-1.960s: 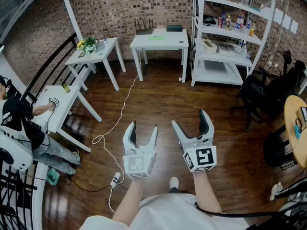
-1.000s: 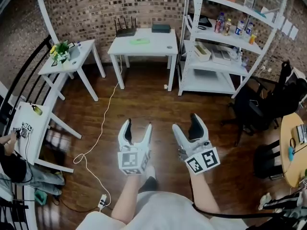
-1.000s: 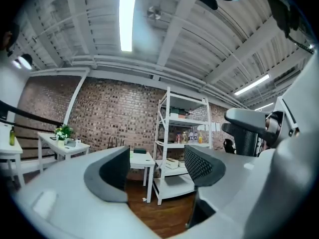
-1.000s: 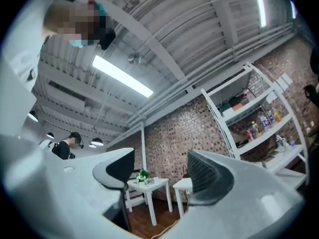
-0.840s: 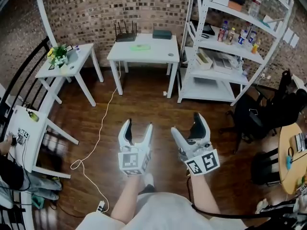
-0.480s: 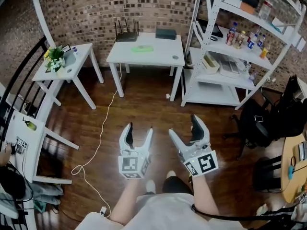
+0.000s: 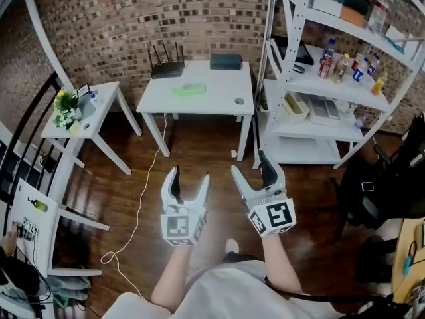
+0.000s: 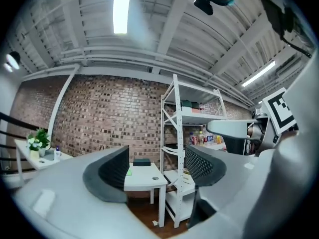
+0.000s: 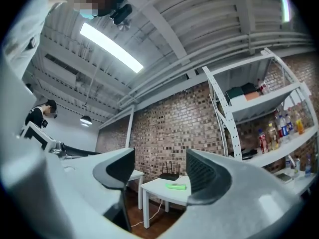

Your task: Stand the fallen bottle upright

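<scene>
Left gripper (image 7: 189, 176): jaws wide and opening, nothing between them, only open air and the room beyond. Right gripper (image 7: 252, 171): jaws apart at a middling gap and closing, likewise on nothing. Both are carried side by side at about waist level over the wooden floor (image 7: 199, 151), pointing toward a white table (image 7: 199, 105) and well short of it. On that table a router (image 7: 166, 62) stands at the back left corner, a dark box (image 7: 226, 61) is at the back edge right of centre, and a small round item (image 7: 239, 101) sits near the front right corner. A pale green elongated object (image 7: 188, 90) lies flat left of the middle, just in front of the router. It is the likeliest candidate for the fallen bottle, though its cap and shape are too small to confirm. It is also visible between the jaws of the right gripper (image 9: 159, 171), on the table beyond. The bottles (image 7: 330, 50) on the white shelf unit (image 7: 292, 85) to the right all appear upright. Assessment: if plastic, the bottle should be light, smooth and prone to roll, with walls that yield under a hard squeeze. Recommended hold is across the body near its middle, with moderate closure, then pivoting it onto its base.
</scene>
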`<state>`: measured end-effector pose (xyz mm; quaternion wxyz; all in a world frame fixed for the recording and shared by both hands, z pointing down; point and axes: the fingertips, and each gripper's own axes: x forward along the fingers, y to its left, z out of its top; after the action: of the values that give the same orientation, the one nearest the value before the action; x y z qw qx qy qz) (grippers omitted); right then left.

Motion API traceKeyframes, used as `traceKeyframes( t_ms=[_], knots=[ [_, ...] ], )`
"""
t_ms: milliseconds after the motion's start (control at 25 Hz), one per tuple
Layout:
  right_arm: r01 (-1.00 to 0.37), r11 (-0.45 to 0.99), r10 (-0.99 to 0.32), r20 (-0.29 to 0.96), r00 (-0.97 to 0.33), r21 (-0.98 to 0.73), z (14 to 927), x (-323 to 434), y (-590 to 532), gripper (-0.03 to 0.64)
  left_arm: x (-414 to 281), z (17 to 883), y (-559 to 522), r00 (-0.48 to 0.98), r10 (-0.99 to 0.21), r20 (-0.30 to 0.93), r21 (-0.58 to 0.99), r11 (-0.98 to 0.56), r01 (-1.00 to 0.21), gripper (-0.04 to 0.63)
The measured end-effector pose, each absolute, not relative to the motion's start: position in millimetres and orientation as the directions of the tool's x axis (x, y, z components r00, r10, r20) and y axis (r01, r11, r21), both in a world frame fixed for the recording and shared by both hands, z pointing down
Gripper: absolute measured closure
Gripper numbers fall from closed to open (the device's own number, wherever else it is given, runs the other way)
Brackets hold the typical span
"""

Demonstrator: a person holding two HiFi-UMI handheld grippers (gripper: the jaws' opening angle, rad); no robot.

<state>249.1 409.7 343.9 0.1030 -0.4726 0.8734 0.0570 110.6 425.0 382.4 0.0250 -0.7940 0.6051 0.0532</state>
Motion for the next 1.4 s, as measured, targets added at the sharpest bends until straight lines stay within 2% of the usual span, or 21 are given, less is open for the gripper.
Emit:
traceKeyframes(
  t_ms=[160, 280, 680, 840, 1120, 1240, 1400],
  knots=[
    [-0.835, 0.551, -0.81, -0.236, -0.537, 0.009, 343, 276, 347, 0.307, 125, 377, 373, 0.212, -0.971, -0.112, -0.075, -0.204, -0.976, 0.225],
    [-0.812, 0.583, -0.799, -0.204, -0.566, -0.033, 354, 274, 309, 0.307, 116, 383, 337, 0.171, -0.983, -0.064, -0.065, -0.167, -0.984, 0.225],
    [-0.672, 0.739, -0.672, -0.087, -0.735, -0.033, 399, 194, 182, 0.35, 74, 427, 193, 0.135, -0.991, -0.023, -0.019, -0.134, -0.991, 0.239],
    [-0.642, 0.767, -0.641, -0.038, -0.766, 0.0, 399, 144, 105, 0.364, 36, 408, 107, 0.132, -0.989, -0.072, 0.043, -0.135, -0.99, 0.267],
    [-0.629, 0.777, -0.629, -0.031, -0.777, 0.029, 382, 73, -14, 0.364, -60, 358, -6, 0.058, -0.982, -0.178, 0.017, -0.062, -0.998, 0.275],
    [-0.596, 0.802, -0.597, 0.029, -0.802, 0.027, 401, 46, -36, 0.364, -92, 385, -33, 0.018, -0.992, -0.128, 0.068, -0.027, -0.997, 0.275],
    [-0.543, 0.839, -0.544, 0.101, -0.833, 0.04, 427, 24, -66, 0.364, -101, 422, -62, 0.011, -0.999, -0.042, 0.083, -0.014, -0.996, 0.276]
  ],
)
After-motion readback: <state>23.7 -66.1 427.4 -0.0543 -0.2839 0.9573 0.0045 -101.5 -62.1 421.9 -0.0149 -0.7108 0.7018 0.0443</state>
